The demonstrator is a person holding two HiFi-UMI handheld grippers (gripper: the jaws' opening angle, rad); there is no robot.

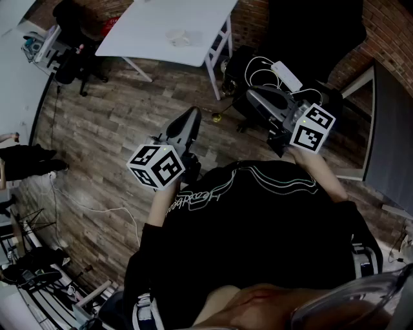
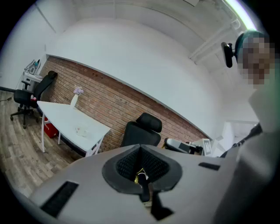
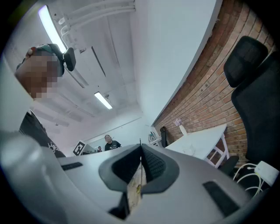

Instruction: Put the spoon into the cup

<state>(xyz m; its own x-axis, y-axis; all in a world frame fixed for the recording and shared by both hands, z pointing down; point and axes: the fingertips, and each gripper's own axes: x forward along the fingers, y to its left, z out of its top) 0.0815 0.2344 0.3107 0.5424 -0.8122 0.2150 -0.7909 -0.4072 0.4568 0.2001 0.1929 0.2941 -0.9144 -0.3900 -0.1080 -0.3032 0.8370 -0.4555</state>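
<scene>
Fluorescent ceiling tubes (image 3: 103, 100) are flooding the room with even white light, one strip light (image 2: 238, 11) flaring at the left gripper view's top edge. Both gripper views are bowing into dark fisheye corners; the head view is running dimmer, its wooden floor (image 1: 110, 122) softly shadowed.

Your left gripper (image 1: 186, 124): grey body, black pads, cube with black-and-white square markers. Your right gripper (image 1: 258, 98): same colours, same marker pattern. Top of head view: white table (image 1: 155, 27). Below it, grey-brown wood-plank floor (image 1: 110, 122). Left gripper view, centre: red-brown brick wall (image 2: 109, 103), black chair (image 2: 142, 130). Your top (image 1: 258, 219): black, white line print.
</scene>
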